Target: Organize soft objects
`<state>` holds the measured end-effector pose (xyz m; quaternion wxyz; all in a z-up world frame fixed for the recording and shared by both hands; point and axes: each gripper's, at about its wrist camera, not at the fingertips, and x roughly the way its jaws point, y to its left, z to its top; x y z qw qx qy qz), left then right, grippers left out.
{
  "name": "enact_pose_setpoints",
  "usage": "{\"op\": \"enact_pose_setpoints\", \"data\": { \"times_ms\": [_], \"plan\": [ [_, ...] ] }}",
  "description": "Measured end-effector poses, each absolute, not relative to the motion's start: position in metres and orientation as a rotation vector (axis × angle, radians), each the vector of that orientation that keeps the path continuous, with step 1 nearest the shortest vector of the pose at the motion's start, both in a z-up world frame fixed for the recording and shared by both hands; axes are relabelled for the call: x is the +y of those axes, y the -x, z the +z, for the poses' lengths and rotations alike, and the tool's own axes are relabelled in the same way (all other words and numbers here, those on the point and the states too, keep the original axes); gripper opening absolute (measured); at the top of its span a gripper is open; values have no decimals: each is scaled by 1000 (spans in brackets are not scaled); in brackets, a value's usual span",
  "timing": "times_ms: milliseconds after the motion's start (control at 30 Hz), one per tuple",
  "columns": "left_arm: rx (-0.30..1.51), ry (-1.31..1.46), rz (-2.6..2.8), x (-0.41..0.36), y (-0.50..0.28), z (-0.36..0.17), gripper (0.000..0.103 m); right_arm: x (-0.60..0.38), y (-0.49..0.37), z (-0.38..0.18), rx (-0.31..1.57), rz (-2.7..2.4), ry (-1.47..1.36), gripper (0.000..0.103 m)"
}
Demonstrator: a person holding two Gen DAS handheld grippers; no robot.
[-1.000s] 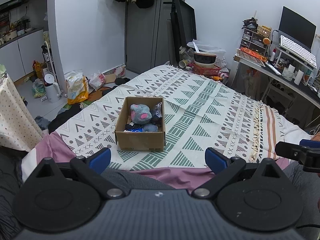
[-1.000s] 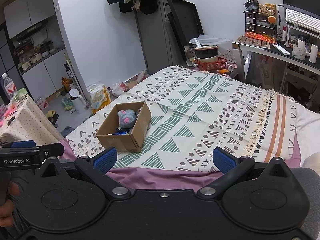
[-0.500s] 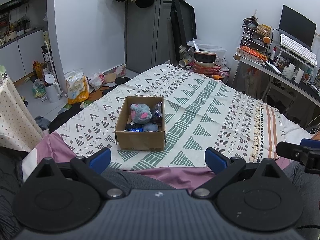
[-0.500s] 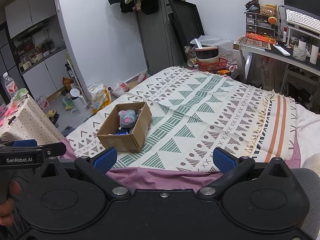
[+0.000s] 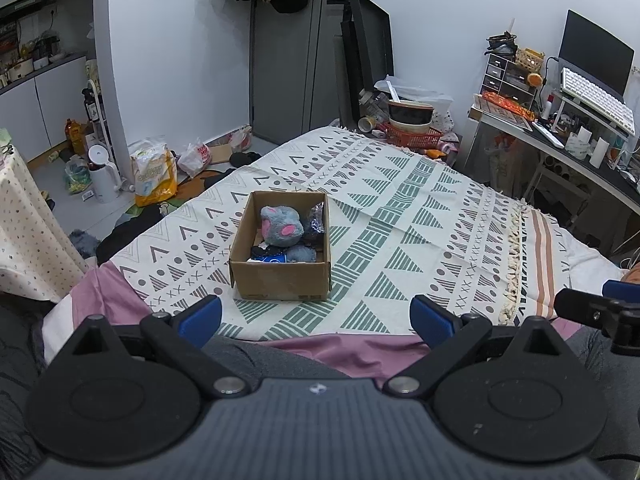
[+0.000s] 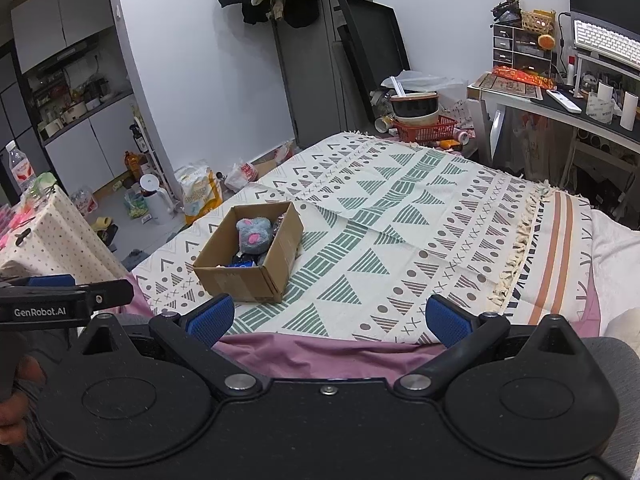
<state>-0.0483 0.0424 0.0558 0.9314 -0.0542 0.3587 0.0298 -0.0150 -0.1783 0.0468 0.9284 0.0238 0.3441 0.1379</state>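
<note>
Both claws sit nearest the cameras, low over the person's lap at the edge of the bed: the left claw (image 5: 316, 318) and the right claw (image 6: 326, 318) each have their blue pads spread wide with nothing between them, fully released. Almost nothing has changed over the last second; the views have only drifted slightly, and neither claw has advanced toward anything, so this reads as a pause, either before a first pick or after the last drop. Just beyond the claws a strip of purple sheet (image 5: 352, 350) shows under the patterned blanket (image 5: 400, 216) that covers the bed. Farther out on that blanket stands the open cardboard box (image 5: 280, 280), upright, closer to the left claw than to the right. Inside it lie the soft things: a grey plush toy (image 5: 280, 230) with pink patches on top, a dark crinkly item (image 5: 316, 220) against the right wall, and some darker and blue pieces below that are too jumbled to name. No loose soft object is visible on the blanket around the box, which suggests the gathering is largely done. Beyond the bed are cluttered floor and a bench (image 6: 560, 108) with a keyboard.
</note>
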Motion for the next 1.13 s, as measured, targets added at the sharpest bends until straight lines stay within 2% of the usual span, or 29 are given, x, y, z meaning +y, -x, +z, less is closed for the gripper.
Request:
{"op": "enact_pose_setpoints", "data": {
  "times_ms": [1133],
  "plan": [
    [739, 105, 51, 37, 45, 54, 100, -183, 9, 38, 709, 268, -63, 103]
  ]
}}
